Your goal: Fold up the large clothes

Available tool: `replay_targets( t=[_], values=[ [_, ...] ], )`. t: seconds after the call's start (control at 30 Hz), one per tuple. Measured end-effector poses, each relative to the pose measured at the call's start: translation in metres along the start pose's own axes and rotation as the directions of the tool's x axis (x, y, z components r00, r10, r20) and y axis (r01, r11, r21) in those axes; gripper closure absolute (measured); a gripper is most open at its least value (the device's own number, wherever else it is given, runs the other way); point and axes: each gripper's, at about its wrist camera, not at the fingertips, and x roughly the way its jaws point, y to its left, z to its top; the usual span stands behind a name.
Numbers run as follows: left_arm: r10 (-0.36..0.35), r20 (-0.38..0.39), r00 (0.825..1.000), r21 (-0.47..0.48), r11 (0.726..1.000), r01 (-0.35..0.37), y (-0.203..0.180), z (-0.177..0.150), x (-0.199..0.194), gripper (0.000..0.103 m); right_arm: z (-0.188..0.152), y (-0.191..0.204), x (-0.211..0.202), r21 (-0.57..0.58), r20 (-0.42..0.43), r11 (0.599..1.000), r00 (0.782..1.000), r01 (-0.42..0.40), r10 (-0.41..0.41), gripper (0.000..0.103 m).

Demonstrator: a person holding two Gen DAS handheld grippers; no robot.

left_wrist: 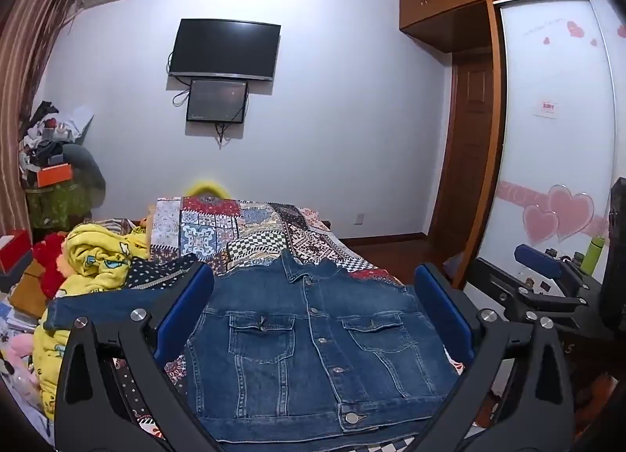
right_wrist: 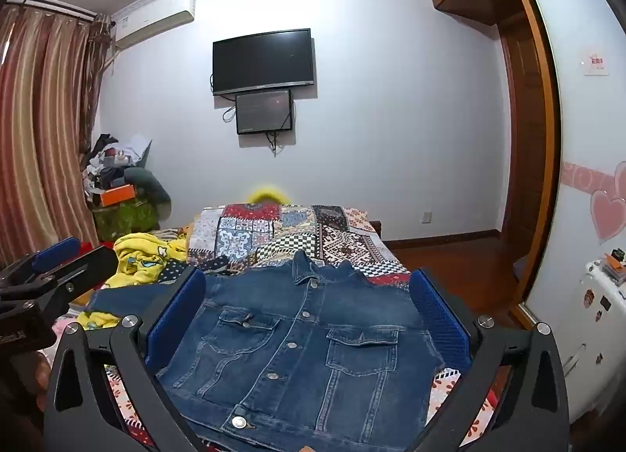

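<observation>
A blue denim jacket lies buttoned and front up on the patterned bedspread, collar at the far end. One sleeve stretches out to the left. My left gripper is open and empty, held above the jacket with its blue pads wide apart. My right gripper is also open and empty above the jacket. The right gripper also shows at the right edge of the left wrist view. The left gripper shows at the left edge of the right wrist view.
A yellow cartoon blanket and soft toys are heaped left of the jacket. A cluttered stand is by the curtain. A wardrobe with heart stickers and a white fridge stand to the right. Two screens hang on the far wall.
</observation>
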Motion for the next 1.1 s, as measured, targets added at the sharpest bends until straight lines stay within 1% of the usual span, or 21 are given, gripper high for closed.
replay_targets(
  t=[0.07,0.1,0.13,0.17,0.23,0.3,0.33,0.37,0.53,0.83,1.1],
  values=[
    [0.005,-0.006,1.0,0.006,1.0,-0.005,0.0,0.0,0.003,0.0,-0.001,0.0,-0.001,-0.002,0.001,1.0,1.0,-0.006,0.006,0.0],
    [0.005,-0.011,1.0,0.021,1.0,-0.005,-0.009,0.0,0.008,0.0,-0.001,0.0,-0.001,0.001,0.0,1.0,1.0,-0.009,0.009,0.0],
    [0.007,-0.012,1.0,0.02,1.0,-0.006,-0.01,0.0,0.01,0.0,-0.001,0.001,-0.002,0.003,-0.001,1.0,1.0,-0.013,0.013,0.0],
    [-0.013,-0.004,1.0,0.026,1.0,0.013,-0.012,-0.001,0.01,0.0,-0.001,0.001,-0.002,0.003,-0.002,1.0,1.0,-0.015,0.015,0.0],
    [-0.011,-0.006,1.0,0.031,0.999,0.011,-0.013,0.001,0.013,0.0,0.002,-0.001,0.001,0.004,-0.002,1.0,1.0,-0.019,0.019,0.0],
    [-0.009,0.024,1.0,0.034,0.999,0.008,-0.013,0.003,0.006,0.0,0.003,0.0,0.001,0.002,-0.001,1.0,1.0,-0.022,0.022,0.0],
    [-0.014,0.043,0.999,0.039,0.999,0.012,-0.012,0.002,-0.004,0.0,0.004,0.001,0.002,0.0,-0.001,1.0,1.0,-0.024,0.024,0.0],
    [-0.014,0.049,0.999,0.041,0.999,0.012,-0.014,0.002,-0.007,0.0,0.006,0.002,0.004,-0.001,-0.002,1.0,1.0,-0.026,0.026,0.0],
    [-0.013,0.043,0.999,0.029,1.0,0.012,-0.016,0.003,-0.011,0.0,0.001,-0.001,-0.002,0.007,0.008,1.0,1.0,-0.012,0.012,0.0],
    [-0.004,0.017,1.0,0.005,1.0,0.004,-0.006,0.002,-0.002,0.0,0.0,0.001,-0.002,0.005,0.009,1.0,1.0,-0.01,0.01,0.0],
    [-0.004,-0.003,1.0,-0.001,1.0,0.004,-0.005,0.0,0.003,0.0,0.001,0.0,-0.001,0.008,0.007,1.0,1.0,-0.012,0.011,0.0]
  ],
)
